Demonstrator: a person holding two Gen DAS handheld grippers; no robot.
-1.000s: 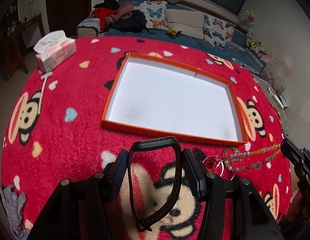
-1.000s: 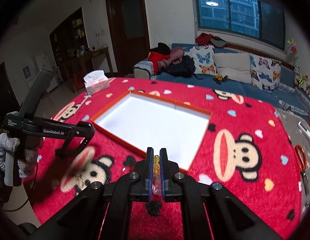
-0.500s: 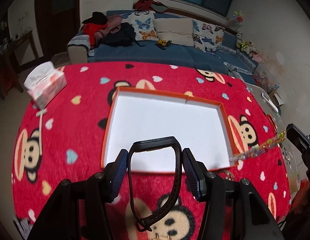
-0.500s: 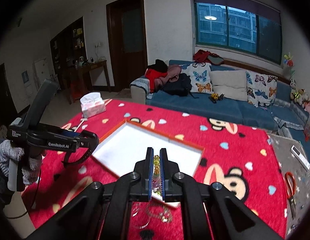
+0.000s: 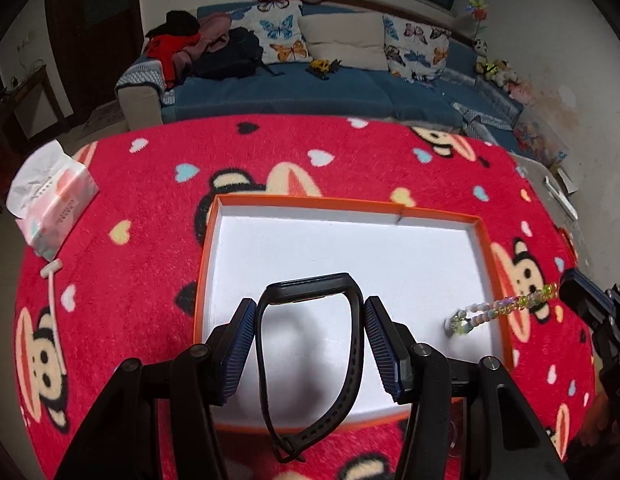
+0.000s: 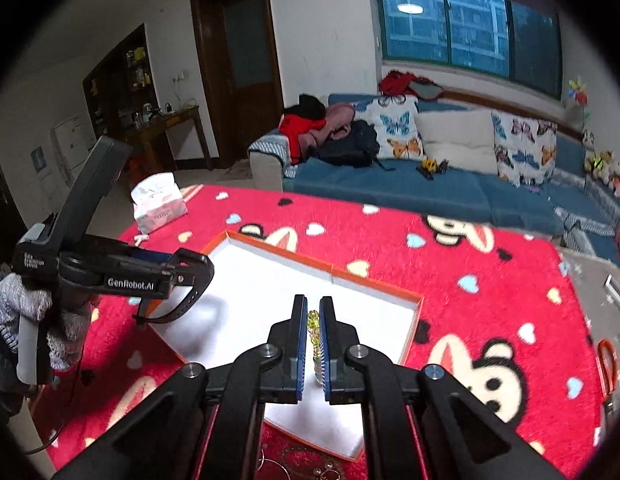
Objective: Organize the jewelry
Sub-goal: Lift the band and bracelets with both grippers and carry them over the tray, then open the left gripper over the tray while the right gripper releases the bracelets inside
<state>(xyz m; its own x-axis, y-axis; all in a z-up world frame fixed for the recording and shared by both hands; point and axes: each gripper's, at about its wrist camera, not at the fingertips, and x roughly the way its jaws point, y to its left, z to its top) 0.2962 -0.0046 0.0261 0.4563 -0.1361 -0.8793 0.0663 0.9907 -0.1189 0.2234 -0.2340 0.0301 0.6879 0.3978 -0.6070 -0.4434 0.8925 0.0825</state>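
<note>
An orange-rimmed white tray (image 5: 342,202) lies on a red monkey-print blanket. My left gripper (image 5: 312,320) hovers over the tray's near left part, shut on a black wristband (image 5: 310,290) whose strap loops down between the pads. The right wrist view shows that band (image 6: 178,312) hanging above the tray's left corner (image 6: 226,236). My right gripper (image 6: 313,308) is shut on a strand of yellow-green and pale beads (image 6: 315,332). From the left wrist view, the strand (image 5: 506,304) slants down from the right gripper (image 5: 578,296), and its lower end rests on the tray floor.
A tissue pack (image 5: 50,204) and a white stick (image 5: 54,304) lie at the blanket's left. Loose rings and chains (image 6: 310,464) sit on the blanket in front of the tray. Orange scissors (image 6: 608,360) lie at the far right. A blue sofa (image 5: 350,92) stands behind.
Both grippers have moved forward from the blanket to above the tray, each keeping its load. The bead strand has left the blanket and now dips onto the tray floor.
</note>
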